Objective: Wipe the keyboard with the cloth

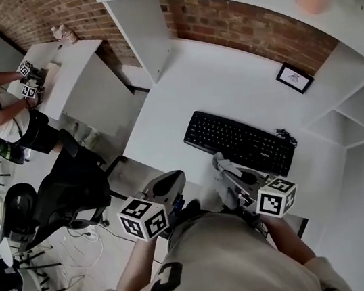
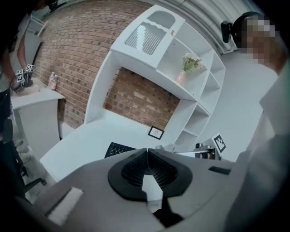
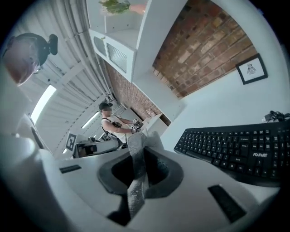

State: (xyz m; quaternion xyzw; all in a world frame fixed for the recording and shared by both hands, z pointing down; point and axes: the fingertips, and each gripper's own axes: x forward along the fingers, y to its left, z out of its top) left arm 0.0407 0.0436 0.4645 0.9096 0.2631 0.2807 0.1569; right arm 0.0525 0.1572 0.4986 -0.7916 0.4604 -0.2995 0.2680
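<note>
**Corner desk station: cloth in grip, keyboard not yet touched**

A white corner desk (image 1: 179, 87) is standing against a brick wall. White shelving is rising around it, and a small framed picture (image 1: 295, 78) is sitting at the back. The black keyboard (image 1: 240, 142) is lying flat on the desk near the front edge, just ahead of both grippers.

The right gripper (image 3: 141, 144) is pinching a grey cloth (image 3: 135, 181) between its closed jaws. The cloth is hanging as a limp strip and bunching above the tips. The left gripper (image 2: 147, 150) is carrying nothing, its jaws pressed together. Neither tool is touching the keyboard.

Assessment: the cloth is looking light, soft and floppy. The present pinch is probably leaving enough loose fabric to drag across the keys. The keyboard is looking light and stiff, and it is liable to slide on the smooth desk under a sideways wipe. The free left gripper would best be steadying it at a bare end of the frame, clear of the keys.
</note>
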